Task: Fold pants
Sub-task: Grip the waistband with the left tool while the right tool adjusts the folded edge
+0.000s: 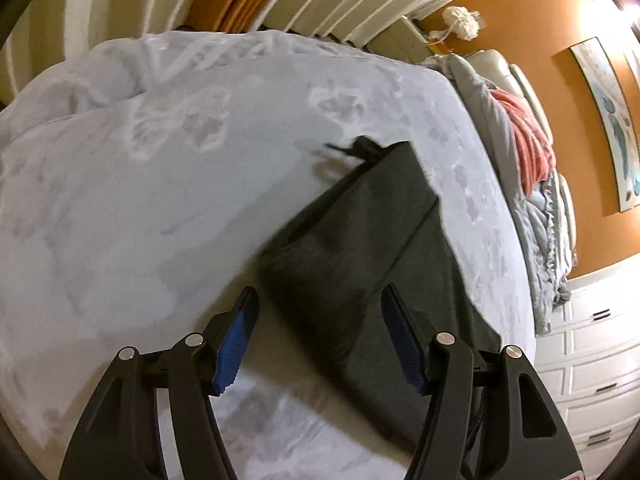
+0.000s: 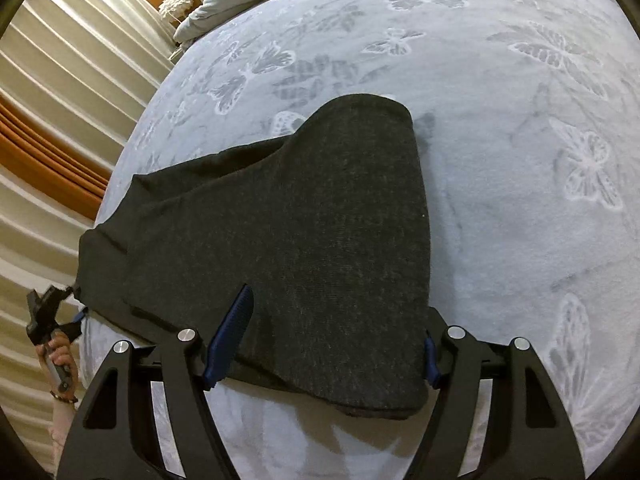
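Observation:
Dark grey pants (image 1: 360,248) lie folded lengthwise on a pale blue butterfly-print bedspread (image 1: 160,184). In the left wrist view my left gripper (image 1: 320,304) is open, its blue pads either side of the near end of the pants, just above the cloth. In the right wrist view the pants (image 2: 304,232) fill the middle, and my right gripper (image 2: 336,328) is open with its fingers spread to both sides of the folded fabric. The left gripper (image 2: 44,312) and the hand holding it show at the far left, by the pants' other end.
Cream and orange curtains (image 2: 48,128) hang beyond the bed. A heap of grey and coral bedding (image 1: 528,152) lies along the bed's far edge by an orange wall. A white dresser (image 1: 592,352) stands at the right. The bedspread (image 2: 540,140) stretches away on the right.

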A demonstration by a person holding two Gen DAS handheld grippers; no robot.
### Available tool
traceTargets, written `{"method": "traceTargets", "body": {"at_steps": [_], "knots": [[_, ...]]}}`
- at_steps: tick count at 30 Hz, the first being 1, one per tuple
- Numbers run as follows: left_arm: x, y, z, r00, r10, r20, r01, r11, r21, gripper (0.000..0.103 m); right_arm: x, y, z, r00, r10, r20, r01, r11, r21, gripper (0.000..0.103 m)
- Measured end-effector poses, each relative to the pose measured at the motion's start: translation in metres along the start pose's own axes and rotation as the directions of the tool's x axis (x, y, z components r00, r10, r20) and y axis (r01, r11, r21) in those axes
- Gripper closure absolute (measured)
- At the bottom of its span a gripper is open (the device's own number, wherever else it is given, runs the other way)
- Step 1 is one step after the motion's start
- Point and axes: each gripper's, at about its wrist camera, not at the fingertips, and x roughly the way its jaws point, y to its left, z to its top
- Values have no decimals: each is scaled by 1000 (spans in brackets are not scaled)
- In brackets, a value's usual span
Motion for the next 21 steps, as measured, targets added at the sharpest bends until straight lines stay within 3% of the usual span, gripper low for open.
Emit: {"method": "traceTargets", "body": {"at_steps": [1,2,3,5,8,12,14,16,18,20,21], "knots": [[5,-1,3,1000,-14,4,14,1000,-11,42,0,0,0,1000,-6,3,6,1000,-3,43],[9,0,5,1000,-10,18,10,1000,-17,44,-1,0,0,1000,-24,10,25,1000,-13,60],[10,-2,5,1000,6,31,-5,1000,-13,62,-1,1,0,999,-41,13,42,999,-26,83],[10,-8,4,999,35,27,-35,999,-4,83,-5,1,1,1000,-20,14,20,999,-34,89],[-12,-29,3,998,-22,60,20,999,27,86,-32,8,5,998,22,64,-17,997,-74,92],[-42,-65,-21,996,-40,74,27,984,176,86,-92,-4,9,987,72,147,-57,993,-104,93],[-39,-71,-42,1000,-27,5,25,975,221,86,-119,-22,4,982,22,186,-5,996,-91,93],[-21,-73,-63,995,6,-99,18,971,239,86,-137,-46,-3,973,-93,209,110,992,-69,93],[-4,-72,-78,987,41,-152,-4,971,240,86,-132,-83,-12,978,-147,150,147,989,11,92],[4,-76,-91,983,140,-116,-102,953,287,85,-104,-106,-20,980,-198,22,197,980,31,88],[5,-78,-93,981,165,-99,-129,945,301,84,-94,-109,-24,975,-219,-24,220,975,22,81]]}}
